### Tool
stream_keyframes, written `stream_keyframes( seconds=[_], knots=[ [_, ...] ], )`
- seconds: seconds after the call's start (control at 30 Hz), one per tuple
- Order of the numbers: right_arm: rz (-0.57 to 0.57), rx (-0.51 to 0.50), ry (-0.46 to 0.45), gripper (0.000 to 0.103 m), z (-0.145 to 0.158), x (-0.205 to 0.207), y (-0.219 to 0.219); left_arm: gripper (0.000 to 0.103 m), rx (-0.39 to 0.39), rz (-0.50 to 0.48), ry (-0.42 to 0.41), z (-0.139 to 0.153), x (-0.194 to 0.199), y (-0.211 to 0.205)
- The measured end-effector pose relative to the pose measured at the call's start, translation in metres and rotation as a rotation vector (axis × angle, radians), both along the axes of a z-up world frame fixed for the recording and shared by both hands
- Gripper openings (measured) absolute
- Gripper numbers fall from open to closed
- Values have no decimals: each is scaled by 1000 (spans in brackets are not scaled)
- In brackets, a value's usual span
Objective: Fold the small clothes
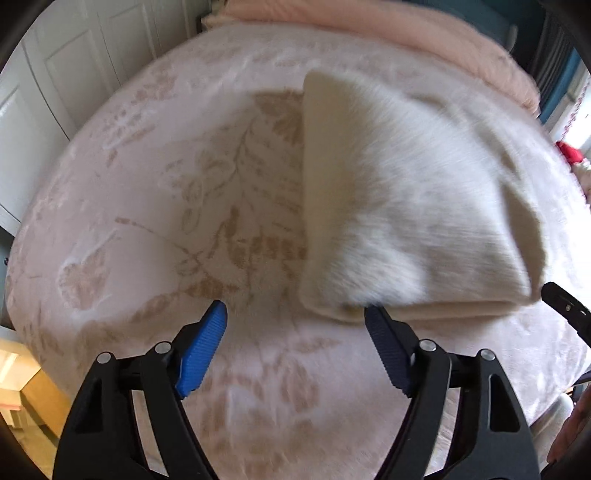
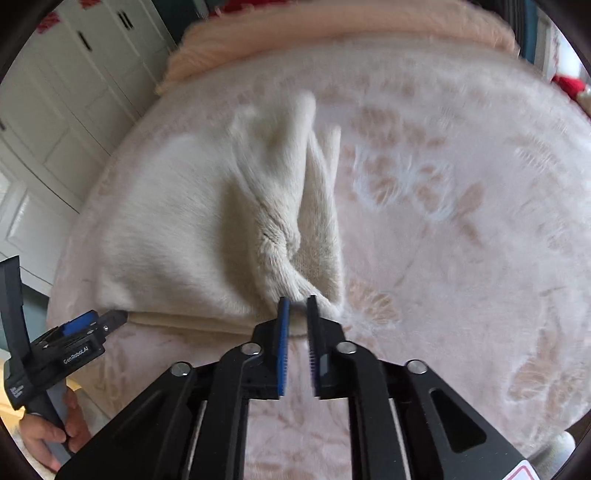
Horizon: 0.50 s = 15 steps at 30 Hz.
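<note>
Left wrist view first: the left gripper hovers low over a pink floral blanket, its two blue-padded fingers spread wide with nothing between them. Its right fingertip sits right at the near edge of a cream fleece garment, which lies folded on the blanket, to the right of centre; whether it touches the cloth is unclear. At the far right edge the tip of the right gripper pokes in beside the garment's near right corner. A peach cover is bunched along the far side of the bed.

Right wrist view: the right gripper points forward and slightly down, its jaws drawn nearly together and pinching a bunched corner of the garment, whose pile gathers into ridges running away from the tips. The rest of the garment spreads out to the left. At lower left the left gripper reaches toward the garment's near left corner, held in a hand wrapped around its handle. White cupboard doors stand far left.
</note>
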State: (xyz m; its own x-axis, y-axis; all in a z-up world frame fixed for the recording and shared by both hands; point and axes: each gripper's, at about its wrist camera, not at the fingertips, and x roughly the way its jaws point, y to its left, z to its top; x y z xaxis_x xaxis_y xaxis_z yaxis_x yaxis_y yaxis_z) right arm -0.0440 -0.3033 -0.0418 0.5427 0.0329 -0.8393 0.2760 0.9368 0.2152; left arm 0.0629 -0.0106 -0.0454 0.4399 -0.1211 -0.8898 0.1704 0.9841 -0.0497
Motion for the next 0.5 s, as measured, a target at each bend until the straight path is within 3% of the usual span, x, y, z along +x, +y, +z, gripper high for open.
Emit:
stream_keyframes(
  seconds=[0.1,0.2,0.27,0.37,0.5],
  knots=[
    [-62,-41,-37,56,7,-34,2,92,-50,-28,-97,21,-31,-5],
    [-91,-130,-58,69,6,-64,13,98,-69,-85,-187,32,-57,-21],
    [-101,-191,-69,75,2,-80,22,98,-72,-124,-220,31,-74,-29],
    [-112,-206,-67,84,-8,-95,27,98,-49,-150,-238,29,-89,-39],
    [-87,-230,-68,85,-19,-105,34,98,-21,-140,-275,21,-107,-43]
  ],
)
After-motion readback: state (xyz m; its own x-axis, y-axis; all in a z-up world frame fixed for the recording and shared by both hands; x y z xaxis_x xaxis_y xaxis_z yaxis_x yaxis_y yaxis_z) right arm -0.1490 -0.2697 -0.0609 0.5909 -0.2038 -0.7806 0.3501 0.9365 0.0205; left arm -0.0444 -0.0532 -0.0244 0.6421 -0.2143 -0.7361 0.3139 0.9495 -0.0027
